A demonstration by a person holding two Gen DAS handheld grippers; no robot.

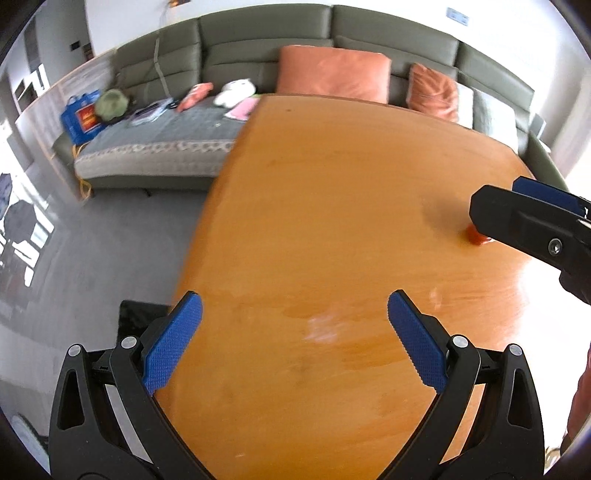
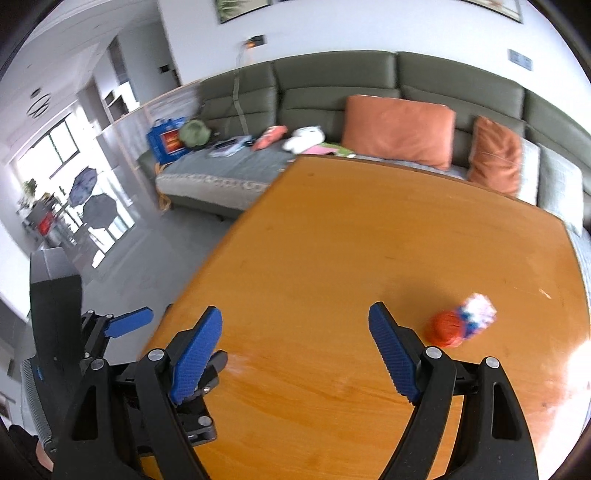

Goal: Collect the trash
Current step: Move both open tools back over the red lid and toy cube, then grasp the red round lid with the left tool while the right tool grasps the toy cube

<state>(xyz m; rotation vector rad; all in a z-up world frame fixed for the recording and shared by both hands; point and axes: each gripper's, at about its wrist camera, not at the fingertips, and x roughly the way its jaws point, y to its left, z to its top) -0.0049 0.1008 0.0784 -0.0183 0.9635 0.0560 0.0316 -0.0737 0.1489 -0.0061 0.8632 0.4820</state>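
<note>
Trash (image 2: pixel 460 325) beside gaping right hand-held gripper (image 2: pixel 295 350)

My right gripper (image 2: pixel 295 349) hangs with jaws wide over the counter (image 2: pixel 332 240); a crumpled orange-and-white wrapper (image 2: pixel 460 325) lies just right of them.

A grey-green sectional sofa (image 2: pixel 332 88) with two orange cushions (image 2: pixel 399 129) runs along the white wall (image 2: pixel 332 26) behind the orange wooden desk (image 2: pixel 332 258). Grey floor (image 2: pixel 155 251) stretches left toward bright windows (image 2: pixel 55 155), where daylight pours in.
</note>
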